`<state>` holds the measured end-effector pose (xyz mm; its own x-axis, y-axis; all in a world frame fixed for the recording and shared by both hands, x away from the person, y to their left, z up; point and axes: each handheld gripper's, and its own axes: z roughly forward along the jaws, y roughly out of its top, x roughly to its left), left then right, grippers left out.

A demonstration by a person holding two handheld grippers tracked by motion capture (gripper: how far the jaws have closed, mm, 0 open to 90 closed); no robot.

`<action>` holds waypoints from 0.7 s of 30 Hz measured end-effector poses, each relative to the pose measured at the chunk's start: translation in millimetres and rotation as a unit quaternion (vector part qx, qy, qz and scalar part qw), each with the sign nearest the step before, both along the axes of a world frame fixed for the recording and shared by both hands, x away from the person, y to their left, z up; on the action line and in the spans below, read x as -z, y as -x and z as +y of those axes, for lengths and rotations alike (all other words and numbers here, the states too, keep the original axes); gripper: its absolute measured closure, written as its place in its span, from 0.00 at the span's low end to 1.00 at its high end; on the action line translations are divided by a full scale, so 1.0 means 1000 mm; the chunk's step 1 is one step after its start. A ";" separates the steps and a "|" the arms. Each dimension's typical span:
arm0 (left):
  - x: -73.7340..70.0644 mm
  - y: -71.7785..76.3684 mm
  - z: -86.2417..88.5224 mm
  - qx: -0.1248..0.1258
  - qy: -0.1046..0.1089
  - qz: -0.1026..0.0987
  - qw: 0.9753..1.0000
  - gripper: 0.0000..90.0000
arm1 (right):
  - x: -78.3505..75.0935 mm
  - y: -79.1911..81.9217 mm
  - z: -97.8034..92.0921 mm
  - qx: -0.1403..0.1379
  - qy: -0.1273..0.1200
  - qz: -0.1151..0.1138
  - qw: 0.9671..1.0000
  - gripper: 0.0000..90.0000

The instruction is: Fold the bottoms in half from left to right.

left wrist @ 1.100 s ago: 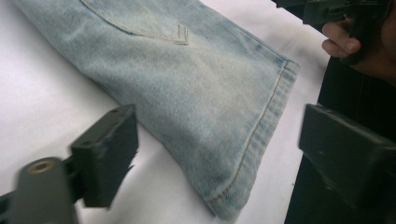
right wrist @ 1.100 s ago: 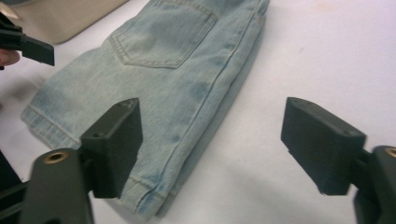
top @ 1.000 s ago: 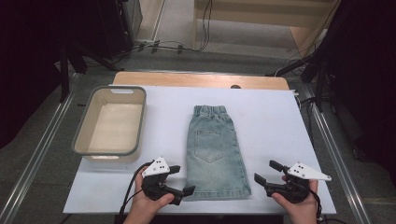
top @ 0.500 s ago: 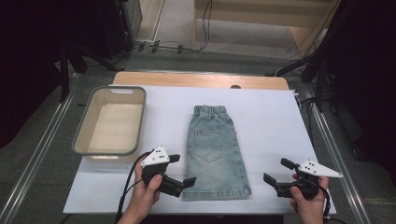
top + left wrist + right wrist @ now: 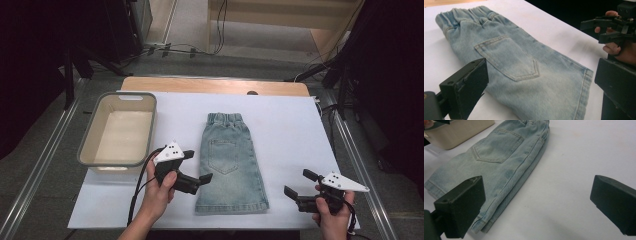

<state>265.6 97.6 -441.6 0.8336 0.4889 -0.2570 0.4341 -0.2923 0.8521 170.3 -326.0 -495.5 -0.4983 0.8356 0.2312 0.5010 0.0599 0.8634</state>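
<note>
Denim shorts (image 5: 231,162) are lying flat on the white table cover (image 5: 295,130), already folded in half lengthwise, back pocket facing up, just to the right of the beige bin (image 5: 119,131) and not touching it. Nothing is gripping them yet, so the handling itself is, by my judgement, only just beginning: you are bringing both tools in toward the hem end, and any further fold or a move into the bin is still waiting to be done. Your left gripper (image 5: 192,172) is hovering at the shorts' left edge near the hem, jaws spread wide with the denim showing between them. Your right gripper (image 5: 296,186) is sitting well to the right of the shorts over bare cover, its jaws also standing wide and holding nothing. The shorts' long axis is running straight away from you, parallel to the bin's long side, elastic waistband pointing to the far edge and the hem pointing back at you.
</note>
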 end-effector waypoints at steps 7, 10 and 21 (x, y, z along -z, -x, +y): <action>-0.006 -0.016 -0.008 0.010 0.004 -0.001 1.000 0.00 | 0.002 0.003 0.004 0.003 0.007 -0.009 1.000 0.00; -0.009 -0.024 -0.010 0.008 0.007 -0.002 1.000 0.00 | 0.002 0.004 0.006 0.002 0.008 -0.010 1.000 0.00; -0.019 -0.048 -0.019 0.005 0.000 -0.012 1.000 0.00 | 0.003 0.005 0.005 0.009 0.010 -0.009 1.000 0.00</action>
<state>313.6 78.5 -422.3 0.8444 0.4805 -0.2369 0.4111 -0.2975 0.8617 165.7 -321.1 -498.2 -0.4865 0.8491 0.2059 0.4871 0.0679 0.8707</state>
